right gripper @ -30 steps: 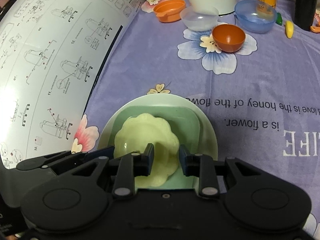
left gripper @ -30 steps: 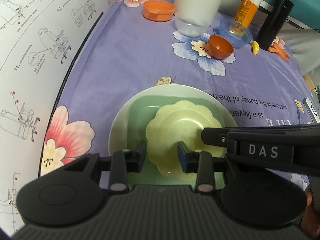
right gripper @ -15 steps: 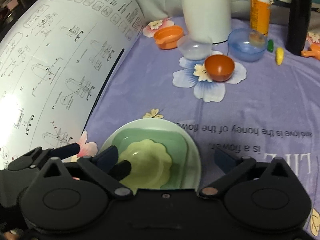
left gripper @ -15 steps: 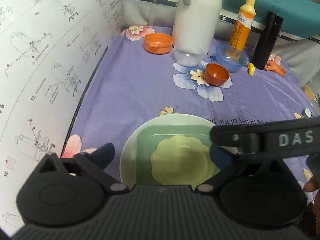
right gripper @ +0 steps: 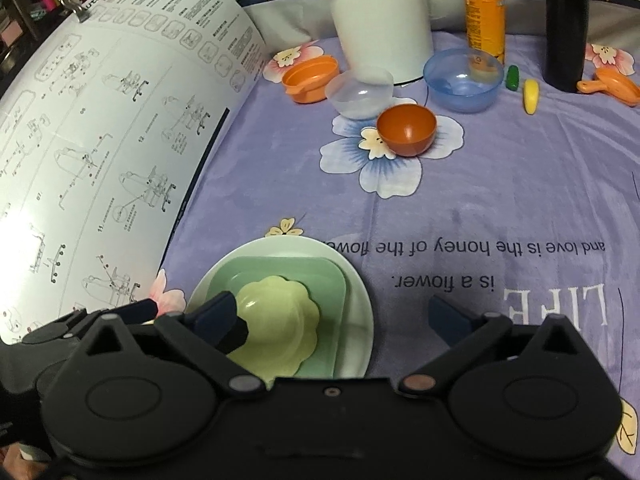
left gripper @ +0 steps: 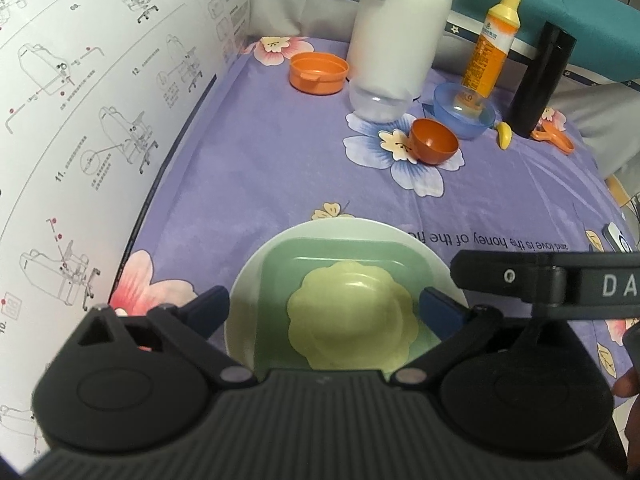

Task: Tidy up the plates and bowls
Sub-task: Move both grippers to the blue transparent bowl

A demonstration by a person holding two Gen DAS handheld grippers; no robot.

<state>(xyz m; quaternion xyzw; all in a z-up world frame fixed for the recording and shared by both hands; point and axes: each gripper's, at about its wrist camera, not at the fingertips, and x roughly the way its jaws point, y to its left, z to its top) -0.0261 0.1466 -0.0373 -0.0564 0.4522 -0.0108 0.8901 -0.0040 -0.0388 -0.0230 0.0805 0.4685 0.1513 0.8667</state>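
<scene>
A: And there it was, the stack near the front of the purple flowered surface: a yellow scalloped bowl sat in a green square plate, which sat on a white round plate.

B: What about the jaws?

A: The left gripper had its jaws spread wide on either side of the scalloped bowl, gripping nothing. The right gripper was just as wide open and empty, its left finger in front of the bowl's edge, its other finger out over bare cloth.

B: And further back?

A: A small brown-orange bowl rested on a printed flower, a clear bowl just behind it, a blue bowl to the right, an orange dish to the left. A white container, an orange bottle and a black flask stood along the back. A big instruction sheet curved up on the left.
</scene>
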